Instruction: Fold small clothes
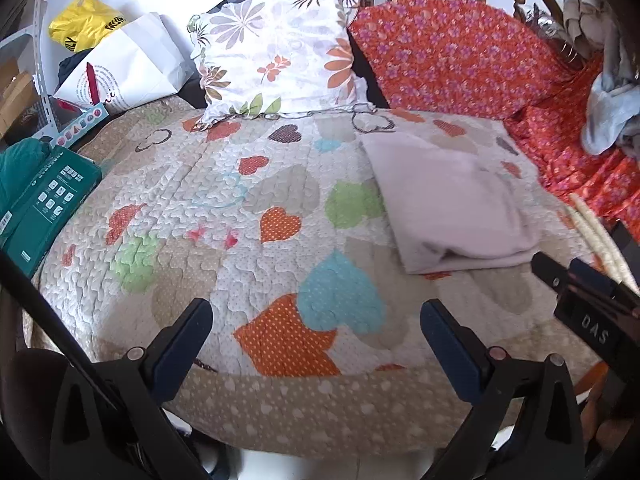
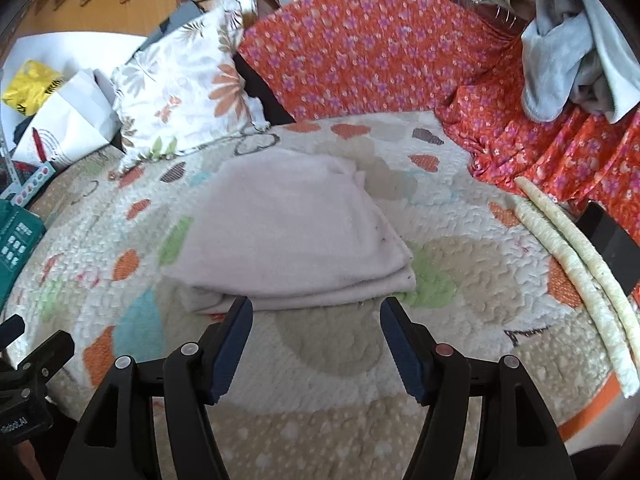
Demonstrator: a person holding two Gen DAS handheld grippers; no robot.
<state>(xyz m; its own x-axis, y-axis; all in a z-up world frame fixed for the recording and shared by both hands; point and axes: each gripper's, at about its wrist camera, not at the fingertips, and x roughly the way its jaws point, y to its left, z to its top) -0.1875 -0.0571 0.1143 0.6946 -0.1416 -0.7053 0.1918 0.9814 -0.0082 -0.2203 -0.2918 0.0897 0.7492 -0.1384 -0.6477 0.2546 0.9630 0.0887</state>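
The heart-patterned quilt (image 1: 280, 208) covers the whole seat, spread flat, which I take to be why it serves as the folding surface. Behind it, from about twelve to three o'clock, an orange flowered throw (image 2: 360, 48) drapes over the backrest and arm. A floral cushion (image 1: 276, 48) leans upright at eleven to twelve o'clock, pushed back out of the working space. Off at nine to ten o'clock sit a white paper bag (image 1: 132, 68), a yellow plastic bag (image 1: 80, 26) and a green box (image 1: 44, 204), all well clear of the middle. A bundle of grey-blue cloth (image 2: 560, 68) hangs at two o'clock, possibly more laundry, though I cannot say.

The pale pink garment (image 2: 296, 232) lies folded into a neat layered rectangle on the quilt, right of centre, its stacked edges facing the front. It looks finished, or close to it, and seems to rest where it was folded. Two whitish padded strips (image 2: 576, 272) lie along the quilt's edge at three to four o'clock.

The right gripper (image 2: 316, 344) hovers low just in front of the garment's near edge, pointing at twelve o'clock, jaws spread wide and holding nothing, the left fingertip (image 2: 240, 320) nearly at the fold. The left gripper (image 1: 316, 340) sits further left over bare quilt, level and pointing forward, jaws wide apart and empty too.
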